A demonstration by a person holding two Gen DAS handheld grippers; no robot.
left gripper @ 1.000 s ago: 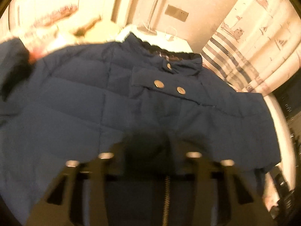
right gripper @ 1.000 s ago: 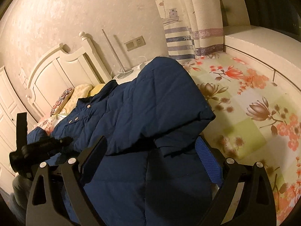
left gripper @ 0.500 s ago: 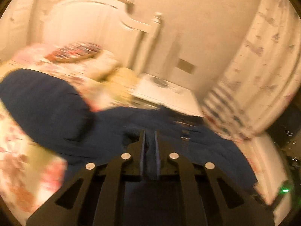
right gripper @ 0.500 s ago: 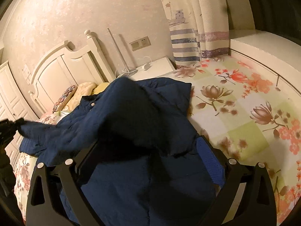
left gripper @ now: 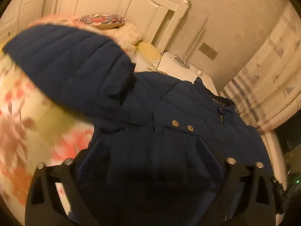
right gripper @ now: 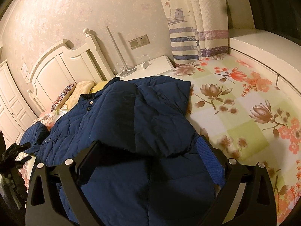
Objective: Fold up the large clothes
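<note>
A dark blue quilted jacket (right gripper: 120, 124) lies on the flowered bed sheet (right gripper: 244, 113), collar toward the headboard. One sleeve (right gripper: 160, 116) is folded across its front. The other sleeve (left gripper: 65, 60) stretches out over the sheet toward the pillows. My left gripper (left gripper: 148, 150) hovers over the jacket's snap buttons (left gripper: 182, 125). Its jaws are opening wide and its pads press on nothing. It also shows as a black shape at the left edge of the right wrist view, left gripper (right gripper: 20, 152). My right gripper (right gripper: 148, 158) stands open over the hem, its fingers either side of the folded sleeve's cuff.
A white headboard (right gripper: 62, 64) and pillows (right gripper: 82, 90) lie beyond the collar. A white nightstand (right gripper: 150, 66) with a lamp base and cables stands next to the striped curtain (right gripper: 188, 37). A white ledge (right gripper: 263, 43) borders the bed on the far right.
The left gripper was shut half a second ago and now stands wide open, having swung across the jacket. The raised sleeve in the right wrist view has dropped flat onto the jacket's front.
</note>
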